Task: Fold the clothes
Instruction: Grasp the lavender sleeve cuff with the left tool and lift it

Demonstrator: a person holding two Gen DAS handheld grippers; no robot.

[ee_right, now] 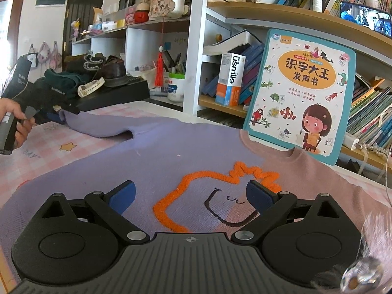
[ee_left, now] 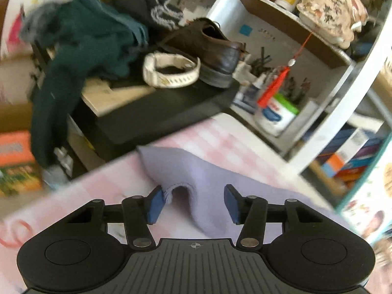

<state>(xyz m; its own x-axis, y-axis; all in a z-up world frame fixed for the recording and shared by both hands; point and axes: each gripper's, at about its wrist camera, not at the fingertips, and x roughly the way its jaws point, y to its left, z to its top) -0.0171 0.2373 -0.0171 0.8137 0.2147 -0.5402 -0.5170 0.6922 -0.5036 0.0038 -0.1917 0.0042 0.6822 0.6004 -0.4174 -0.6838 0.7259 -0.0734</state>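
- Pink checked tablecloth covers the table in front of crowded shelves; a children's book leans against them
- lavender sweater with an orange outline design lies spread flat on the cloth, its sleeve reaching left
- left gripper sits at the sleeve cuff, jaws apart, cuff edge just beside the left pad; a hand holds it
- right gripper hovers over the sweater's chest, jaws wide apart
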